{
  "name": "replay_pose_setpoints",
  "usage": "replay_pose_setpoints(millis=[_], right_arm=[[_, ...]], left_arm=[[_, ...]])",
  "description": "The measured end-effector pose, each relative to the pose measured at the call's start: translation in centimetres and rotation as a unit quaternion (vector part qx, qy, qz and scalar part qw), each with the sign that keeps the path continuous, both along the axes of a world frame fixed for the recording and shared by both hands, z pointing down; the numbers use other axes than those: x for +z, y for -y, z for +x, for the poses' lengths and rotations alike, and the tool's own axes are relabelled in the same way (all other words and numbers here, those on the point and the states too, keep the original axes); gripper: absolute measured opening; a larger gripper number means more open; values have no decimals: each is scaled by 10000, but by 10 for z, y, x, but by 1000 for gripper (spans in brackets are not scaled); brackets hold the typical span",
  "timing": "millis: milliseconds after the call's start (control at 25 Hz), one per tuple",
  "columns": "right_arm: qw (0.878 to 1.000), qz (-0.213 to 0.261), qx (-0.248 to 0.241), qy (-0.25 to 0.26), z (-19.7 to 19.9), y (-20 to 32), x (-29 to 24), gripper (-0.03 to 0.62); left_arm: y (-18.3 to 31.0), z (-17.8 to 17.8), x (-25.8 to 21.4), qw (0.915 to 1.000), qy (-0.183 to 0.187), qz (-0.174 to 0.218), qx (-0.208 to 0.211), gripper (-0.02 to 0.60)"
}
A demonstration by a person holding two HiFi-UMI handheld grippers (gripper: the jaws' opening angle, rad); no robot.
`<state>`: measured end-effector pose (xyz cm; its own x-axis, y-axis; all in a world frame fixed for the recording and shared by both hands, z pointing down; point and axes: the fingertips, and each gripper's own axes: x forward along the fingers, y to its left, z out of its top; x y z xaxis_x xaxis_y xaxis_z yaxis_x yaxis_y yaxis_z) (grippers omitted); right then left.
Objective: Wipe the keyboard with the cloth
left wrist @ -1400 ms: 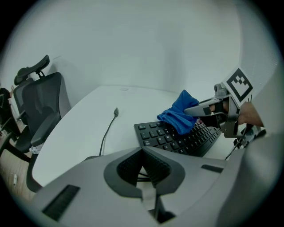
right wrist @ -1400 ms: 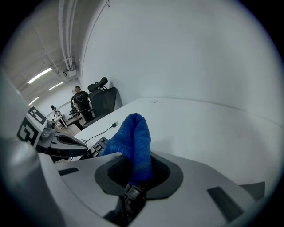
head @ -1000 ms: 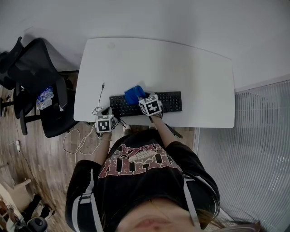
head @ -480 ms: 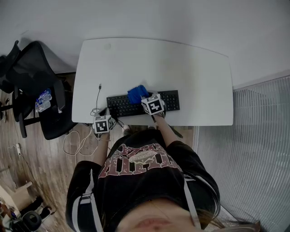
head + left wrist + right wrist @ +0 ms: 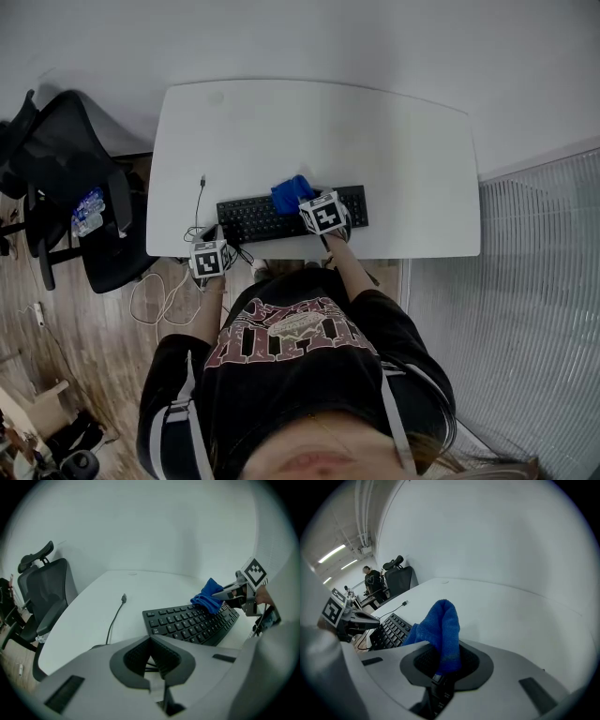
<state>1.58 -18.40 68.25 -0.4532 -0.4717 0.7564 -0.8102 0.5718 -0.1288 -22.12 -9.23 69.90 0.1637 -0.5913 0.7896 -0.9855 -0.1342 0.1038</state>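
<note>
White surface [image 5: 394, 141] is carrying the keyboard [image 5: 253, 217]; your right claw [image 5: 440, 667] is clamping the cloth [image 5: 440, 630] over it, apparently mid-wipe; left claw [image 5: 151, 660] is idling closed.

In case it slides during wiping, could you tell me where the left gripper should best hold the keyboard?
Probably the keyboard's bare left end, pinched across its thin edge, coming in from the left. It is a flat, low slab. The cloth and right gripper take up its middle, and the left gripper sits just off that left corner.
</note>
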Motion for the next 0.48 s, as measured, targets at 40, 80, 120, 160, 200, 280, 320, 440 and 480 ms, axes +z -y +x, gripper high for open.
replay_pose_setpoints(millis=[40, 80, 120, 160, 200, 280, 320, 440, 480], right_arm=[[10000, -11, 18, -14, 4, 0, 0, 64], [10000, -21, 40, -30, 8, 1, 1, 64], [10000, -30, 65, -49, 11, 2, 1, 64], [9999, -40, 88, -65, 15, 2, 2, 64], [9999, -51, 106, -79, 19, 3, 2, 64], [9998, -73, 132, -94, 26, 5, 3, 64], [9998, -84, 146, -99, 30, 5, 3, 64], [9996, -118, 201, -135, 42, 6, 4, 64], [9996, -132, 223, -144, 47, 6, 4, 64]], left_arm=[[0, 0, 0, 10000, 7, -1, -4, 34], [0, 0, 0, 10000, 13, -3, -10, 34], [0, 0, 1, 10000, 15, -7, -17, 34], [0, -1, 1, 10000, 15, -11, -25, 34], [0, -1, 1, 10000, 13, -14, -34, 34], [0, -1, 1, 10000, 9, -12, -52, 34], [-1, -1, 1, 10000, 10, -10, -58, 34], [-1, -1, 1, 10000, 35, -15, -61, 34], [-1, -1, 1, 10000, 40, -18, -63, 34]])
